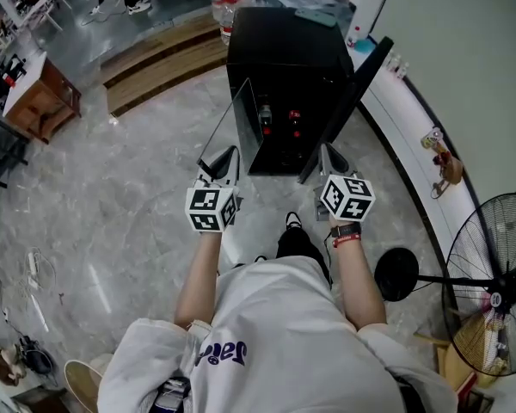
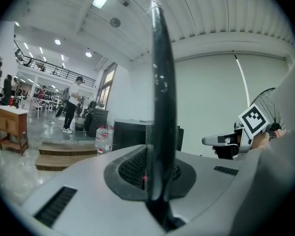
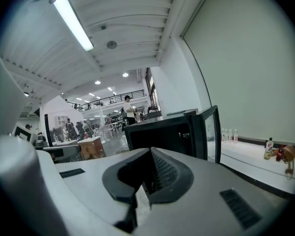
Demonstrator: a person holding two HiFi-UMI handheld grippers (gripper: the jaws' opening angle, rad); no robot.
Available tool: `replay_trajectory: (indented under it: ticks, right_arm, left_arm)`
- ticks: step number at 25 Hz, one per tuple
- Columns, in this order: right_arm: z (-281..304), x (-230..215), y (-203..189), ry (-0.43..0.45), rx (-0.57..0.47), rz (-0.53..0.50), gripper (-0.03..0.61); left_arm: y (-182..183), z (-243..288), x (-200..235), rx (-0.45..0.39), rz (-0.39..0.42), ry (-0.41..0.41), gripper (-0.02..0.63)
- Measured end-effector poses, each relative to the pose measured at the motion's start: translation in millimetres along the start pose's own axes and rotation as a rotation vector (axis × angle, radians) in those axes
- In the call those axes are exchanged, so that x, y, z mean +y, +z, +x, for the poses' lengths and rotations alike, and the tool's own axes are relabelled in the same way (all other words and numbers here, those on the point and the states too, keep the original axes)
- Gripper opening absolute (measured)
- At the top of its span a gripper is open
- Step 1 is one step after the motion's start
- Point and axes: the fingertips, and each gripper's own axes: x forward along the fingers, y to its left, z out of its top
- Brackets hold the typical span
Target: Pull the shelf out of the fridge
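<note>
Already outside the open fridge (image 1: 284, 50), red-topped items (image 1: 294, 114) within: shelf (image 2: 161, 107) upright between tight left fingers (image 2: 128, 171), right fingers (image 3: 168, 173) together.

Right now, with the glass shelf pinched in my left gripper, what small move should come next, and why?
Probably bring the right gripper across to grip the shelf's free edge. The left gripper alone pinches the shelf, which stands on edge at the front of the open fridge, and the right gripper's jaws are together on nothing that I can see. A second hold should steady the pane.
</note>
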Motion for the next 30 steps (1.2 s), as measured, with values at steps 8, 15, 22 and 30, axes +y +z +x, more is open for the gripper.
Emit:
replay_trajectory:
  ticks: [8, 15, 22, 30]
  right_arm:
    - [-9.0, 5.4, 8.5, -0.003, -0.034, -0.028, 0.0]
    - [-17.5, 2.9, 7.3, -0.01, -0.035, -0.045, 0.0]
    - [-24.9, -0.9, 0.9, -0.025, -0.023, -0.058, 0.002]
    - [-28.4, -3.6, -2.2, -0.025, -0.015, -0.073, 0.002]
  left_arm:
    - [11.2, -4.6, -1.7, -0.024, 0.035, -0.007, 0.026]
    - [5.7, -4.1, -2.7, -0.021, 0.019, -0.006, 0.026]
    - [-2.3, -1.3, -8.4, -0.006, 0.004, -0.021, 0.026]
    - [-3.2, 1.8, -14.6, -0.011, 0.006, -0.03, 0.026]
